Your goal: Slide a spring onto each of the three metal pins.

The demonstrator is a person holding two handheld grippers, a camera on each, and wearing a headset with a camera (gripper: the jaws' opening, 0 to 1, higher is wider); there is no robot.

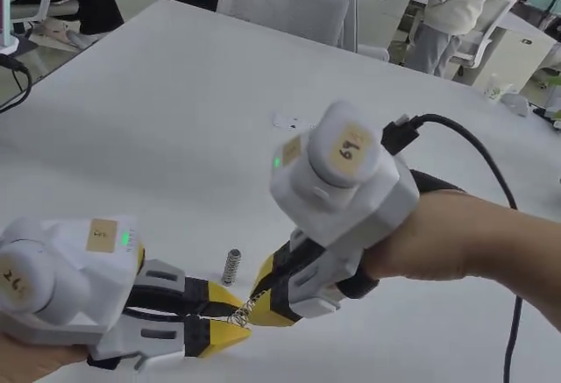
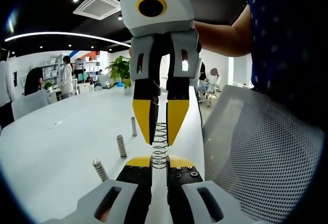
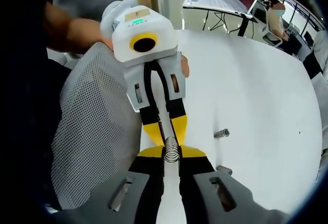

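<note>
Yellow tips of left gripper (image 1: 223,323) and right gripper (image 1: 256,306) meet near us around a spring (image 1: 238,315). Left gripper view: its jaws sit pinched shut at the spring's end. Right gripper view: we clamp the spring while the left steadies the pin (image 3: 162,127) for threading.

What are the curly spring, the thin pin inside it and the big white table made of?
The spring looks like bare steel wire: thin, grey, shiny coils. The pin looks like metal too, dark and thin, but it's too small to be sure. The table looks like smooth white laminate or painted board, with a soft sheen.
</note>
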